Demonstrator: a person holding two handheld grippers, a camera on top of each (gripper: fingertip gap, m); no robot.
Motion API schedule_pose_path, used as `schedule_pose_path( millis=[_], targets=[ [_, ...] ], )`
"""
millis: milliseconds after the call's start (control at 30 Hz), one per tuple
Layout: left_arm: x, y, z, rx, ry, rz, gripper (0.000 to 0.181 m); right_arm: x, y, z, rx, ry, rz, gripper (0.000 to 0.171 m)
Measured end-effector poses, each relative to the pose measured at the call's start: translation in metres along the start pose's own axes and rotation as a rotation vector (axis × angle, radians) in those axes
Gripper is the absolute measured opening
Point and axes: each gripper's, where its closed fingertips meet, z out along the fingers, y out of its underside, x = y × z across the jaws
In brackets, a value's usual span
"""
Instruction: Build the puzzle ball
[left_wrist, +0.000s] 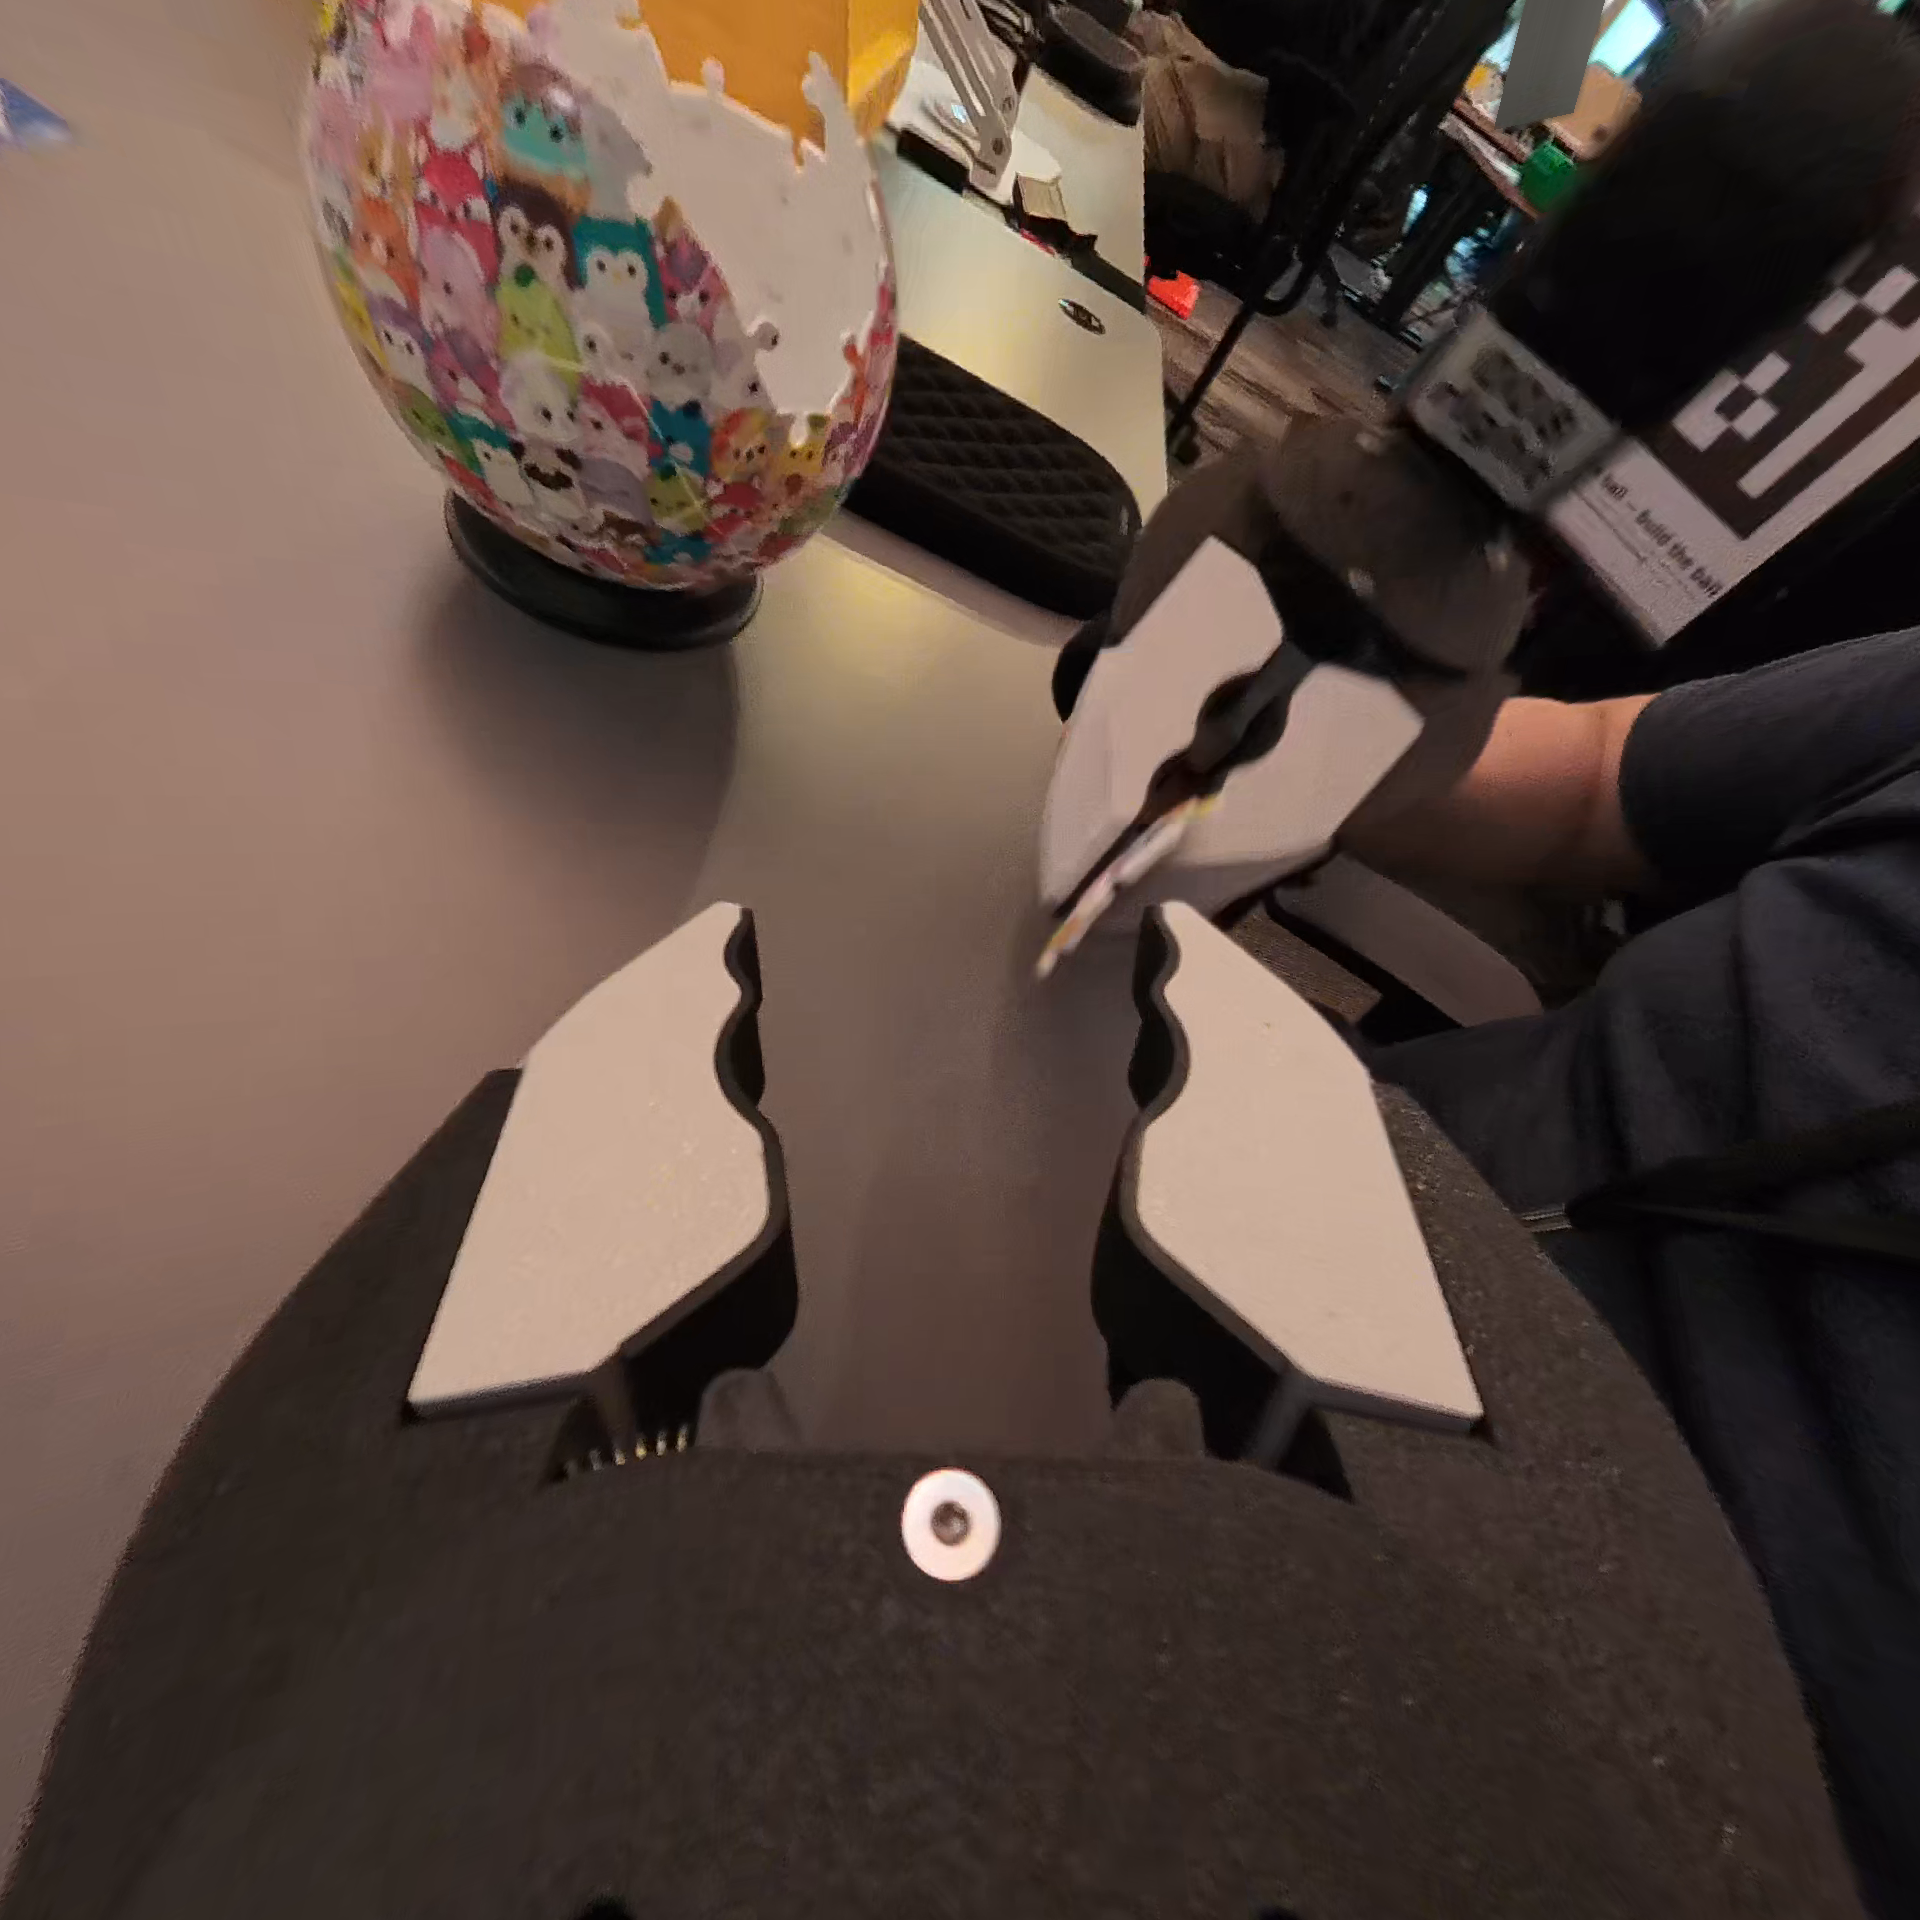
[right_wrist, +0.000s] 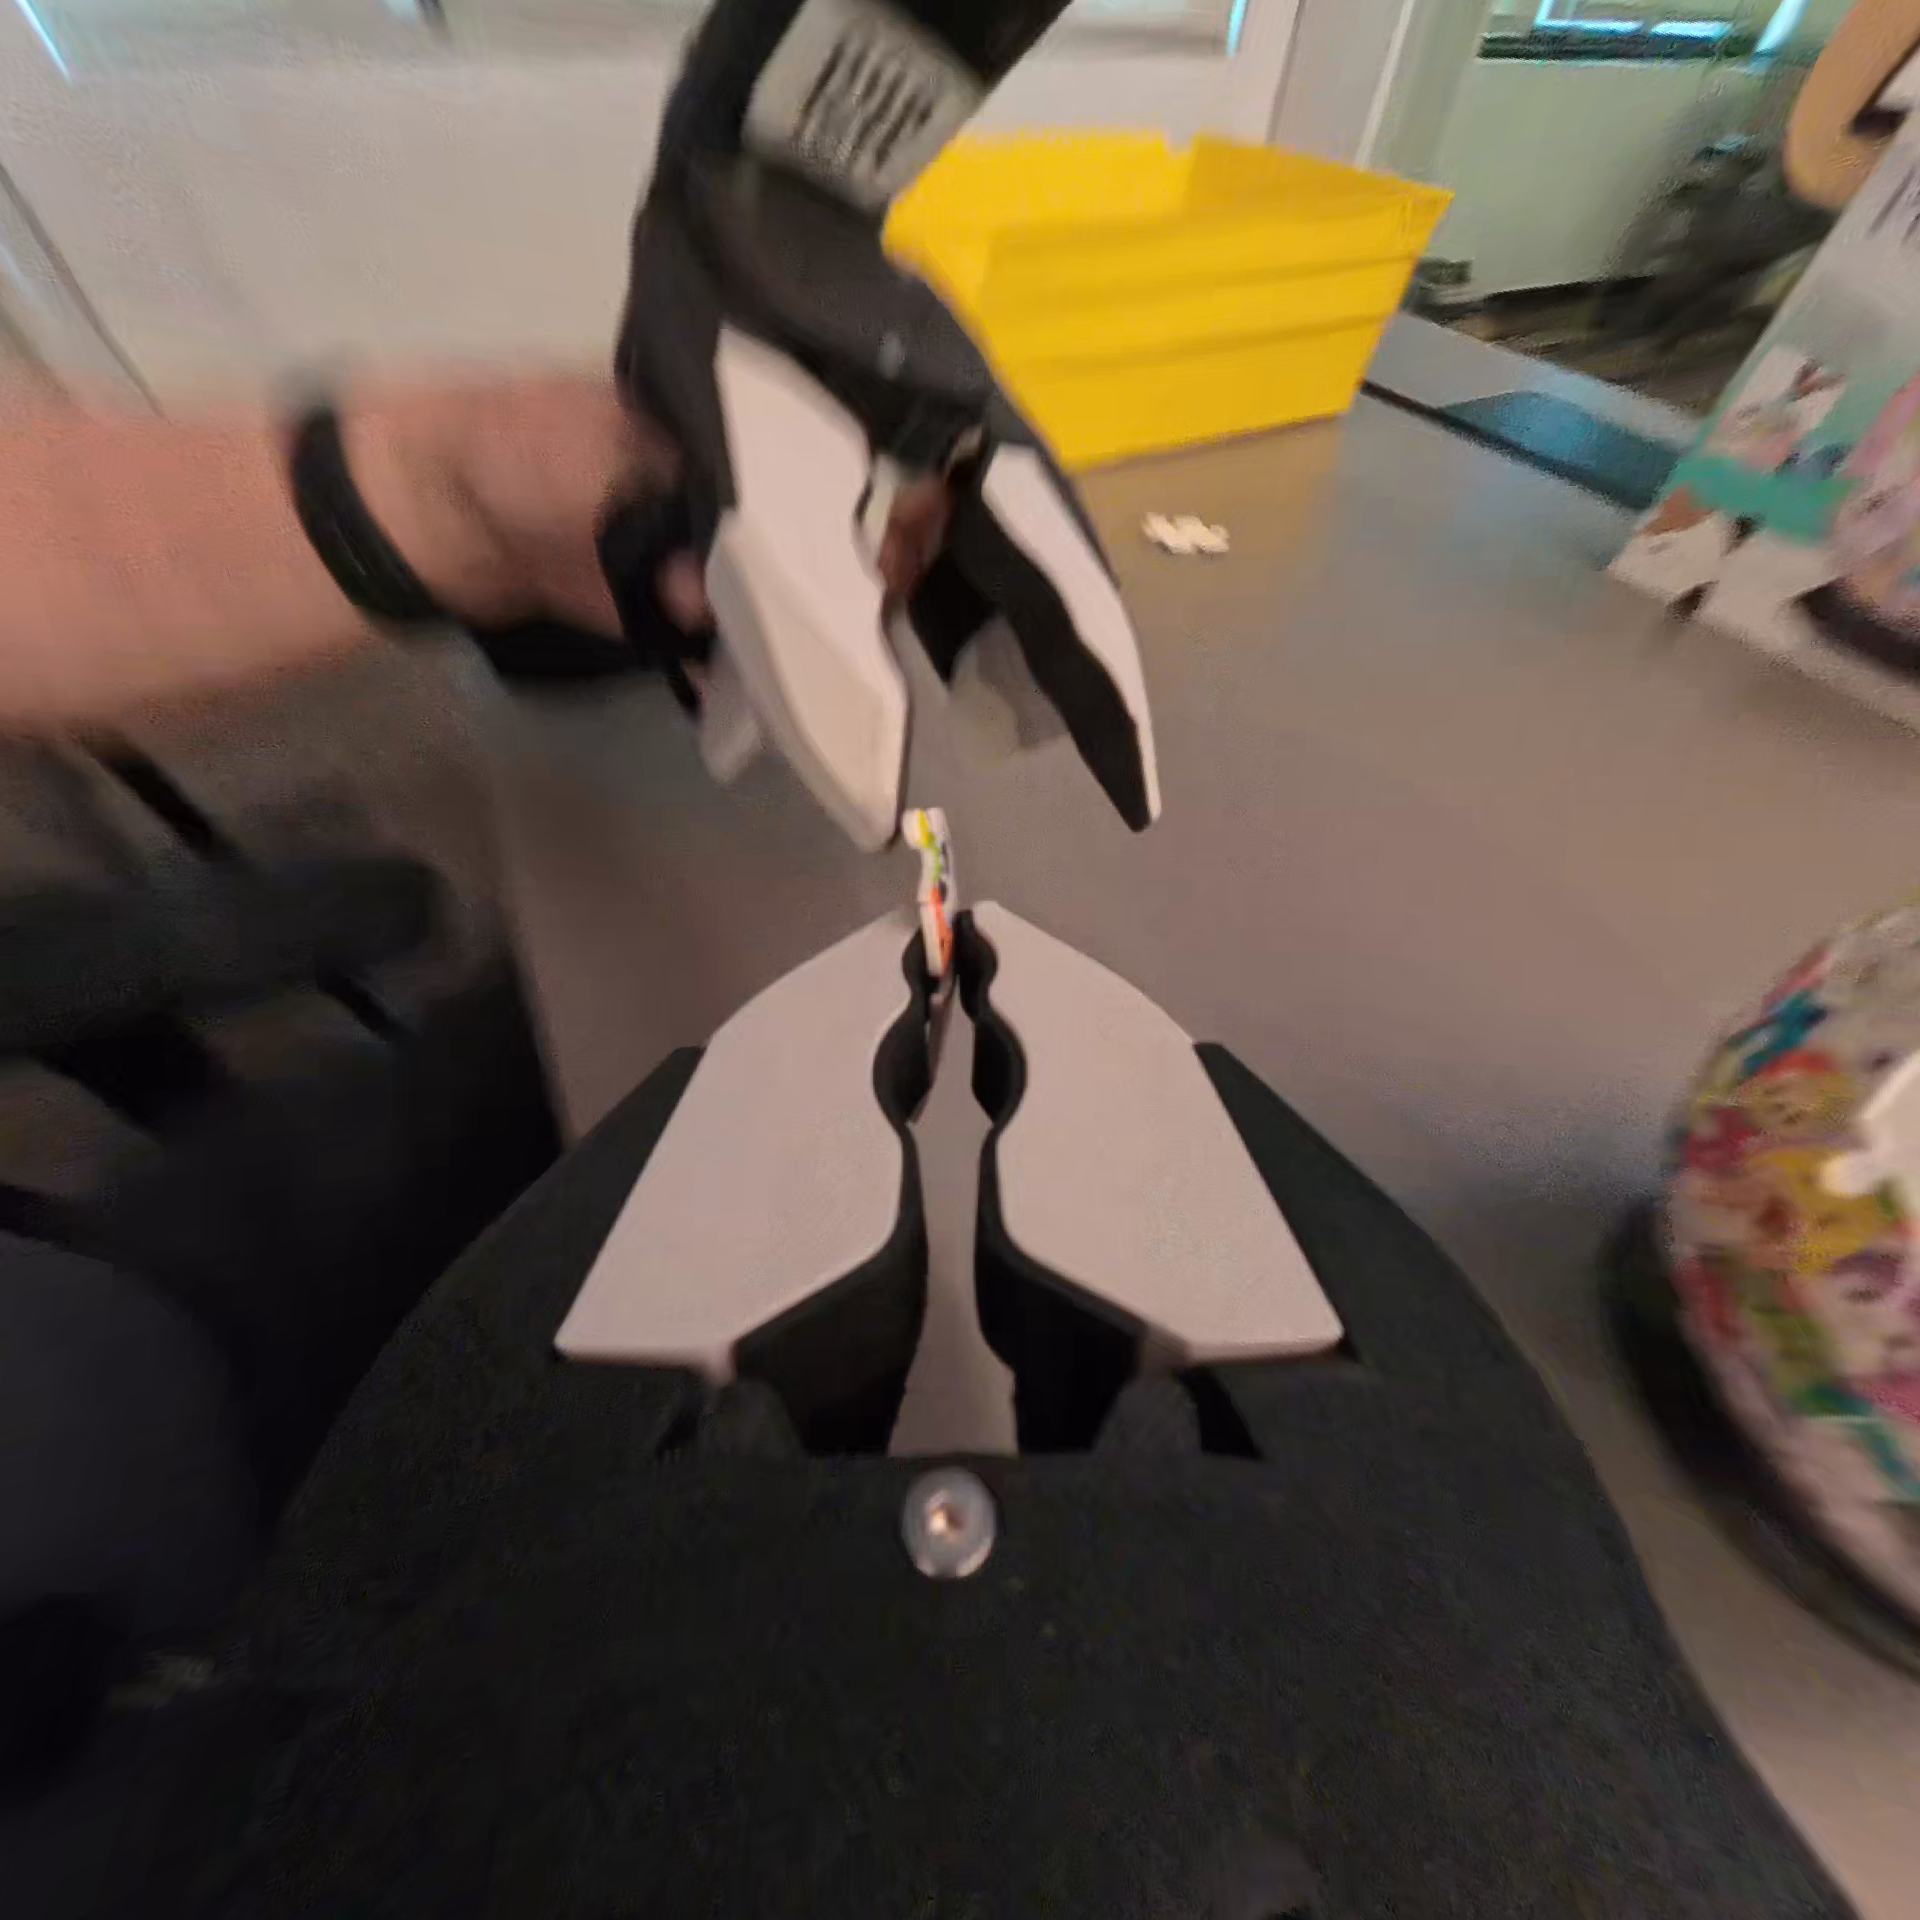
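While the partly built puzzle ball, a hollow sphere of interlocking plastic pieces printed with rows of bright cartoon animals, sits on its round black stand towards the far left of the smooth grey surface, both grippers meet in mid-air over the near edge. The ball's upper right side is unfinished, with a jagged opening showing the plain white inside, and the stand appears to be there to keep the round shell from rolling as pieces are pressed in. The right gripper, with pale grey scalloped fingers on a black body, has its fingers squeezed together on a small curved puzzle piece printed in white, green and orange, held edge-on so that most of it pokes out beyond the fingertips. That exposed end seems to be offered up deliberately. The left gripper has its fingers spread well apart and empty, and in the right wrist view one fingertip sits just beside the top of the piece without clearly touching it. This looks like a handover or a regrip, probably to turn the piece to a better angle for fitting into the gap. Motion blur softens both views, so exact contact cannot be judged. Farther back on the surface stands a bright yellow ribbed plastic bin, with a few loose white pieces lying near it, likely the supply waiting to be used.
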Motion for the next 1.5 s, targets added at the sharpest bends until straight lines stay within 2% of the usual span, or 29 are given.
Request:
schedule_pose_path(
  millis=[67, 133, 333, 633, 800, 900, 1000, 1100, 1233, 1300, 1400, 1467, 1500],
  targets=[
    [0.015, -0.001, 0.0, 0.025, -0.002, 0.02, 0.064, -0.006, -0.025, -0.013, 0.148, -0.114, 0.261, 0.004],
    [0.035, -0.005, 0.005, 0.067, 0.03, 0.02, 0.059, -0.008, -0.042, -0.025, 0.25, -0.198, 0.429, 0.003],
    [0.076, -0.026, 0.012, 0.224, 0.114, -0.014, 0.038, -0.022, -0.063, -0.048, 0.384, -0.342, 0.641, 0.003],
    [0.1, -0.037, 0.018, 0.291, 0.283, -0.114, 0.003, -0.028, -0.062, -0.062, 0.415, -0.284, 0.494, 0.003],
    [0.099, -0.039, 0.022, 0.288, 0.259, -0.131, 0.002, -0.026, -0.061, -0.067, 0.425, -0.273, 0.448, 0.004],
    [0.091, -0.044, 0.018, 0.324, 0.226, -0.155, 0.002, -0.016, -0.069, -0.078, 0.489, -0.241, 0.441, 0.027],
    [0.086, -0.044, 0.013, 0.304, 0.223, -0.186, 0.002, 0.0, -0.07, -0.094, 0.5, -0.163, 0.403, 0.028],
    [0.081, -0.034, 0.013, 0.163, 0.184, -0.184, 0.002, 0.008, -0.071, -0.106, 0.409, -0.152, 0.33, 0.026],
    [0.079, -0.017, 0.017, -0.087, 0.13, -0.148, 0.002, 0.0, -0.069, -0.107, 0.126, -0.212, 0.207, 0.03],
    [0.08, -0.011, 0.02, -0.198, 0.113, -0.121, 0.002, -0.004, -0.063, -0.104, -0.037, -0.241, 0.18, 0.047],
    [0.08, 0.0, 0.024, -0.374, 0.099, -0.091, 0.002, -0.011, -0.048, -0.097, -0.268, -0.306, 0.126, 0.042],
    [0.077, 0.003, 0.028, -0.453, 0.072, -0.058, 0.002, -0.008, -0.042, -0.089, -0.346, -0.297, 0.077, 0.029],
    [0.075, 0.003, 0.031, -0.478, 0.055, -0.045, 0.002, -0.01, -0.038, -0.086, -0.376, -0.314, 0.09, 0.031]
  ],
)
